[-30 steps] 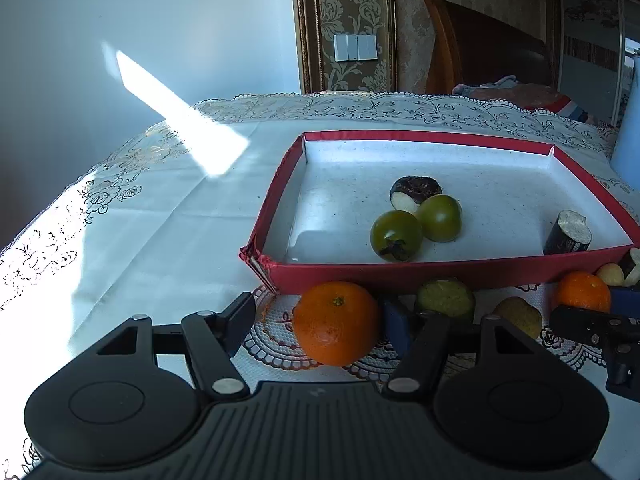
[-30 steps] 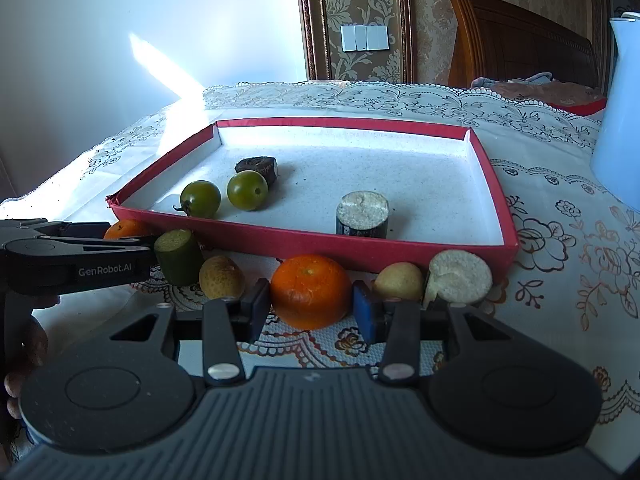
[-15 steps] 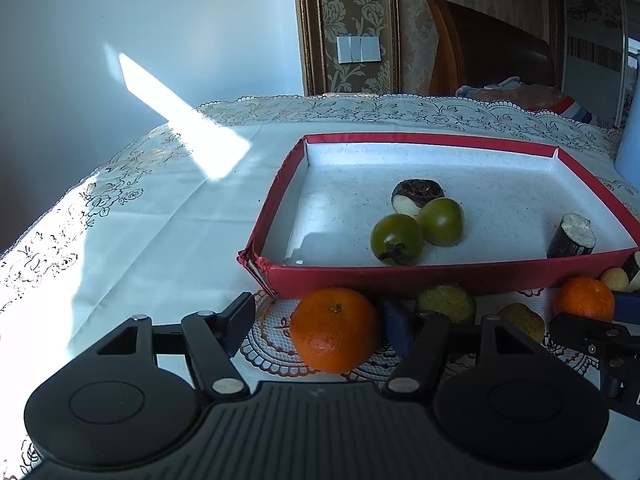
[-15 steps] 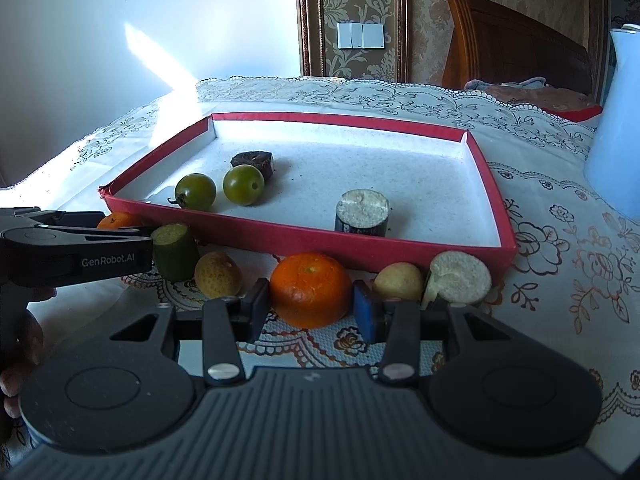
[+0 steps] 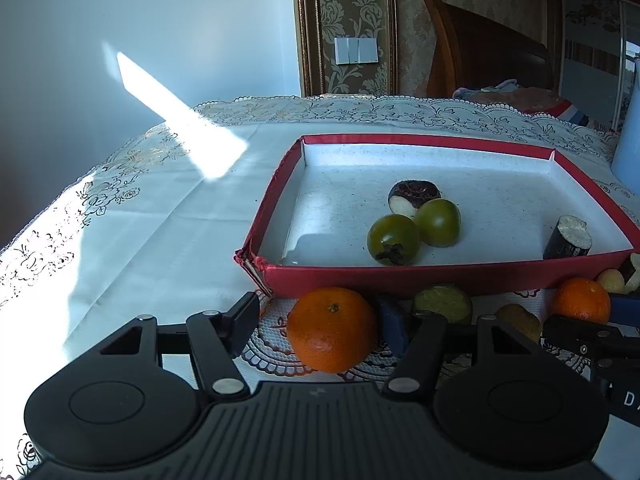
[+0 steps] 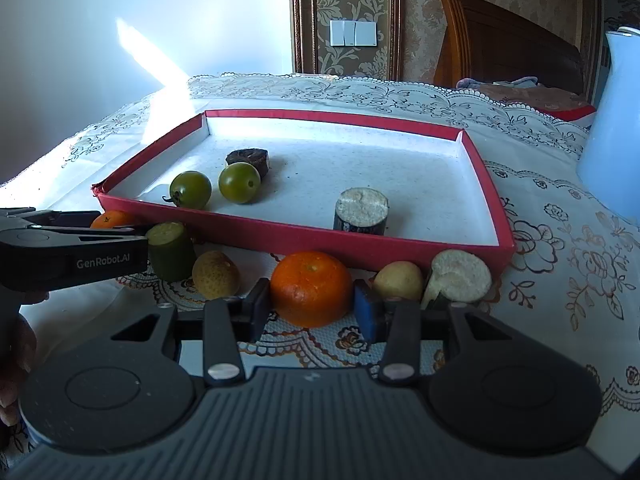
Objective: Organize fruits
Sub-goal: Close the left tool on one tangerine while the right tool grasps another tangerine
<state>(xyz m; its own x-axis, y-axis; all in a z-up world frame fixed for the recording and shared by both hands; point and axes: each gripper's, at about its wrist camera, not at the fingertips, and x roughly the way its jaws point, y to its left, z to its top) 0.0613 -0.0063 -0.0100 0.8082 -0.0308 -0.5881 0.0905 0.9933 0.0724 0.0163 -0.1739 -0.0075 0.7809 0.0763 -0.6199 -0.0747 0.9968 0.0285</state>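
Note:
A red tray (image 5: 440,276) (image 6: 280,236) holds two green tomatoes (image 5: 394,239) (image 6: 191,189), a dark chestnut-like piece (image 5: 414,196) and a dark cut cylinder (image 6: 361,210). In front of it lie two oranges. My left gripper (image 5: 320,320) is open around one orange (image 5: 332,329), with a gap on the left side. My right gripper (image 6: 312,300) has its fingers against the other orange (image 6: 311,288), which rests on the cloth. A green cut piece (image 6: 170,251), a longan-like fruit (image 6: 216,273), a pale round fruit (image 6: 398,281) and a white cut piece (image 6: 460,276) lie alongside.
A lace tablecloth (image 5: 140,220) covers the table. A pale blue jug (image 6: 612,152) stands at the right. A wooden chair (image 6: 500,44) and wall are behind. The left gripper's body (image 6: 72,258) shows at the left of the right wrist view.
Both views have shifted slightly; the right gripper's fingers have closed in onto its orange. The fruits have not moved.

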